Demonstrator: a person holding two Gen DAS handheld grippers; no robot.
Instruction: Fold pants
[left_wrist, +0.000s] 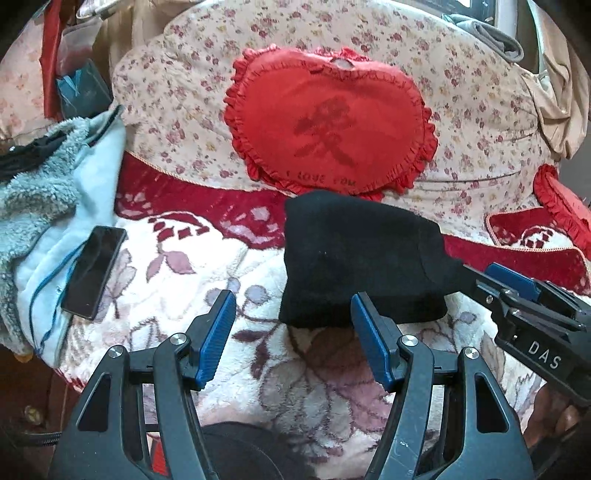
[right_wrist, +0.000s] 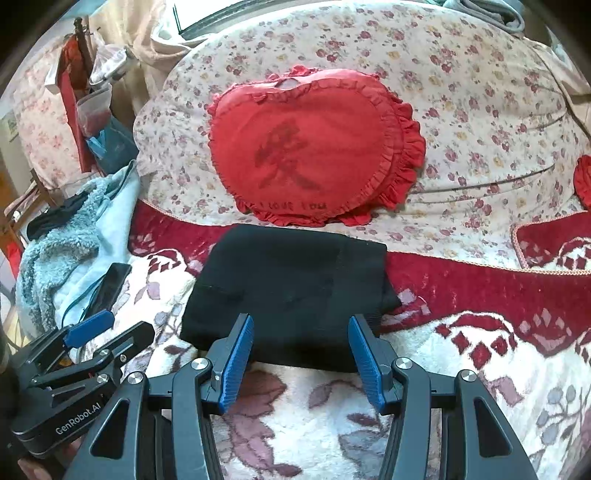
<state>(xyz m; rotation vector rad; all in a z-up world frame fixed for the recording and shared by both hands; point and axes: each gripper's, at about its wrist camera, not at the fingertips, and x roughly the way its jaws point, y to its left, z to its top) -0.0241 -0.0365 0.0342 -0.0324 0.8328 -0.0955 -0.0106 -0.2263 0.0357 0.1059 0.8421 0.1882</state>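
Black pants (right_wrist: 291, 291), compactly folded rectangle

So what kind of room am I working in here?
Most likely a bedroom at home: the folded black pants lie on a plush flowered blanket, with a red heart-shaped pillow propped on floral bedding behind, and a phone left beside them.

A red heart pillow (left_wrist: 328, 122) with frilly edges leans on a flowery quilt (left_wrist: 461, 92). Below them lies a fluffy blanket (left_wrist: 177, 280), white with red parts and leaves. A black phone (left_wrist: 94, 271) rests on a light blue fuzzy coat (left_wrist: 48, 206) at the side.
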